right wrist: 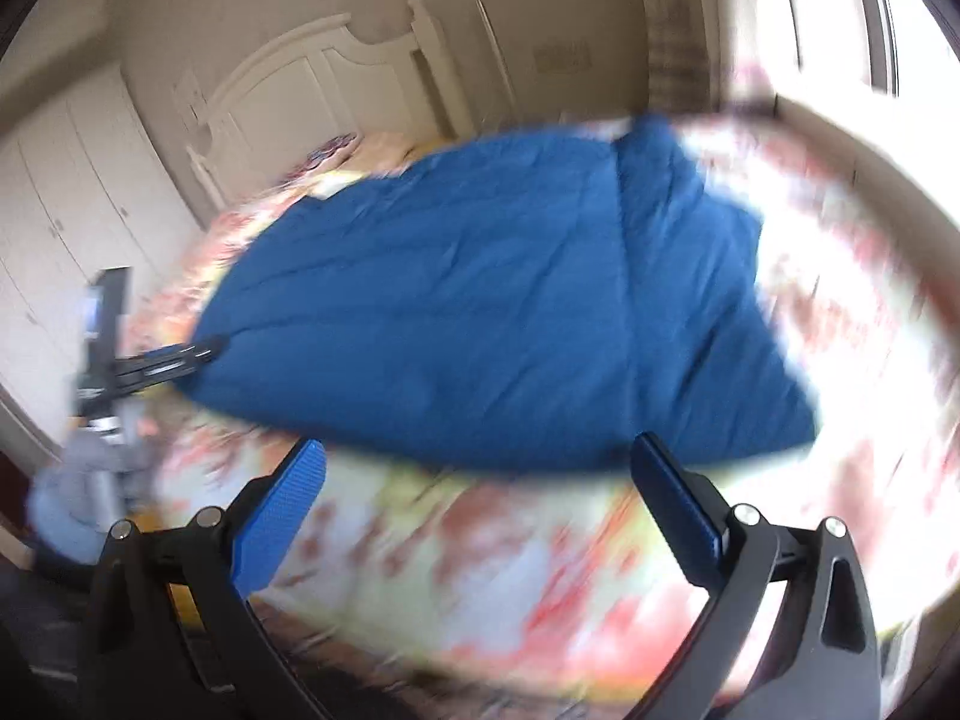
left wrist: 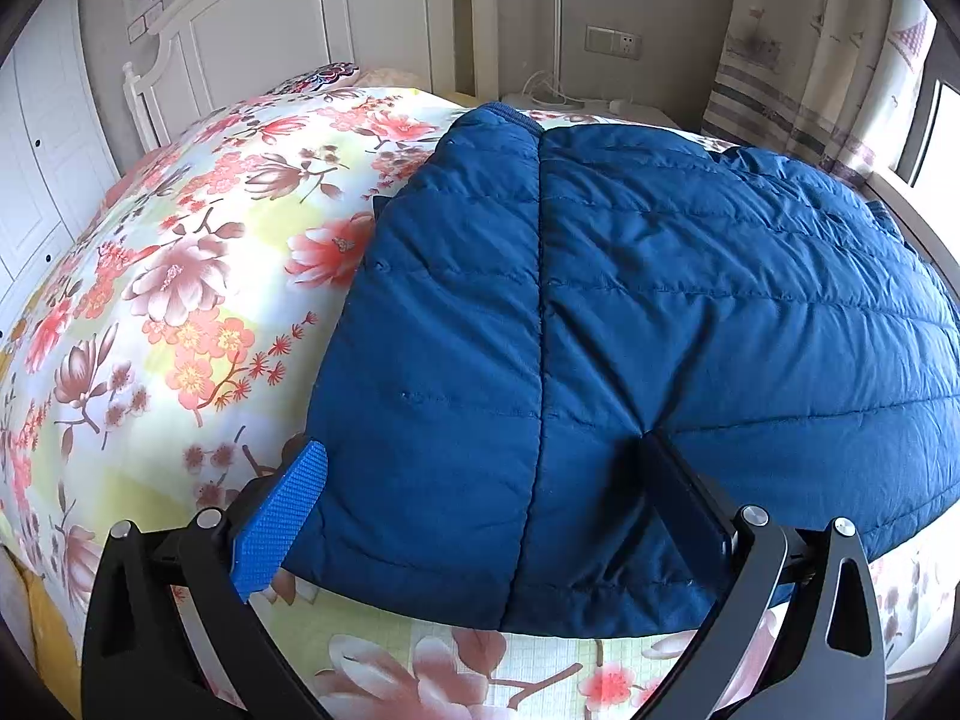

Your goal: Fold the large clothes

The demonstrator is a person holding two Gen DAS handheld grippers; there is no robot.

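Note:
A large blue quilted jacket point(left wrist: 630, 312) lies spread on a bed with a floral cover point(left wrist: 180, 276). My left gripper point(left wrist: 480, 462) is open, its fingers set wide over the jacket's near hem; the right finger presses into the fabric. In the blurred right wrist view the jacket point(right wrist: 492, 300) lies ahead on the bed. My right gripper point(right wrist: 480, 462) is open and empty, held above the bed cover point(right wrist: 480, 552) just short of the jacket's near edge. The left gripper shows there at the jacket's left edge point(right wrist: 174, 360).
A white headboard point(left wrist: 288, 18) stands at the far end of the bed. White wardrobe doors point(left wrist: 36, 168) are on the left. A curtain point(left wrist: 798, 54) and window are on the right. A patterned pillow point(left wrist: 324, 75) lies near the headboard.

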